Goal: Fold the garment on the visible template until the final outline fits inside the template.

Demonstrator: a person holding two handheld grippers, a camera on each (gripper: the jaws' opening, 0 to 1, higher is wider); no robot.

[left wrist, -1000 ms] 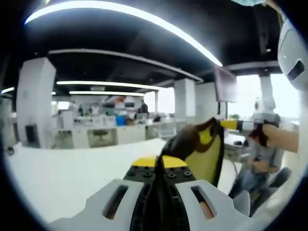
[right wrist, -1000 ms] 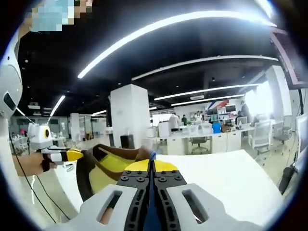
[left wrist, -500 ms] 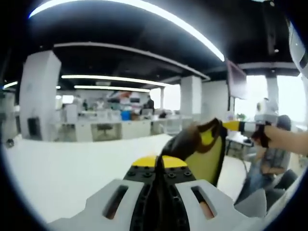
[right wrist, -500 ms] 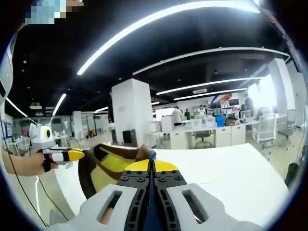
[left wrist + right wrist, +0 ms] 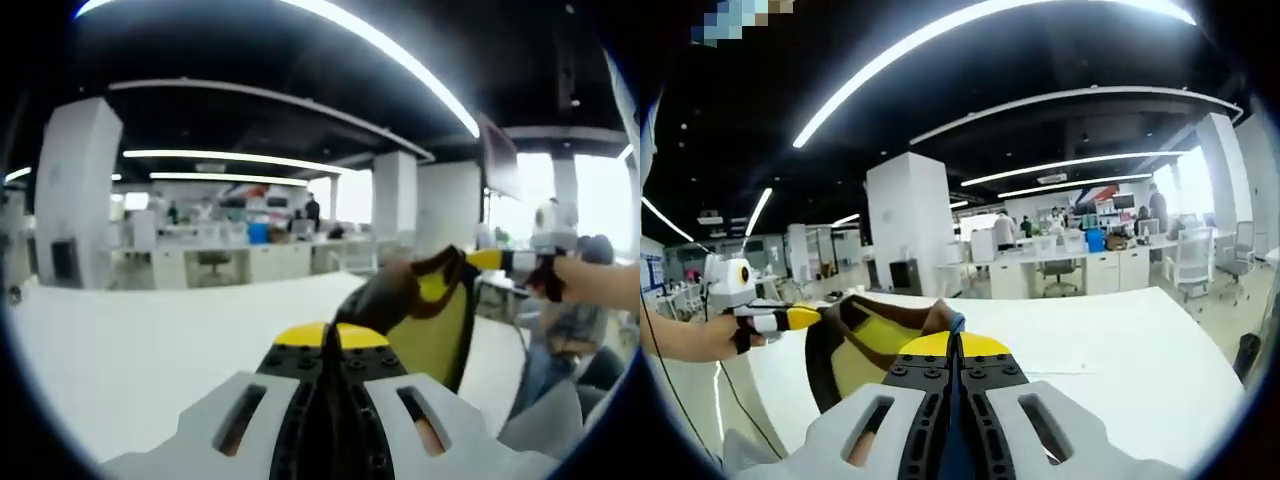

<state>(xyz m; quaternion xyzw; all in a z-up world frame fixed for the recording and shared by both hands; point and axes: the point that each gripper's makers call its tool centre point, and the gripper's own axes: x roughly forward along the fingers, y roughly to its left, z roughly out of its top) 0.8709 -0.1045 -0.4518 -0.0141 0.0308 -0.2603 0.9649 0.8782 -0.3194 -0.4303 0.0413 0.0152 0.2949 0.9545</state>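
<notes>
Your left gripper (image 5: 328, 335) has its two jaws pressed together, with a fold of the brown and yellow garment (image 5: 425, 310) pinched between the yellow tips. In the left gripper view the cloth runs up and to the right from the jaws to your right gripper (image 5: 483, 259), whose yellow tip meets the far corner of the fabric. A hand (image 5: 590, 283) in a dark strap grips that tool.

Your right gripper (image 5: 960, 340) is likewise closed tight, with a blue-edged fold of the same garment (image 5: 875, 335) caught at the tips. In the right gripper view the cloth stretches to the left, where your left gripper (image 5: 800, 318) meets its other end. A hand (image 5: 700, 335) holds that tool by its white body.

The garment hangs lifted between the two grippers, above the near edge of the white table (image 5: 130, 350). Its brown side faces outward along the upper edge and the yellow side shows in the hollow below. It sags slightly between the two pinch points. I cannot tell where the template lies.

Background: open office with white columns (image 5: 905, 230), long ceiling light strips (image 5: 400, 60), desks with chairs (image 5: 1060, 275), and several people standing far off. A seated person (image 5: 560, 340) shows at the right in the left gripper view.
</notes>
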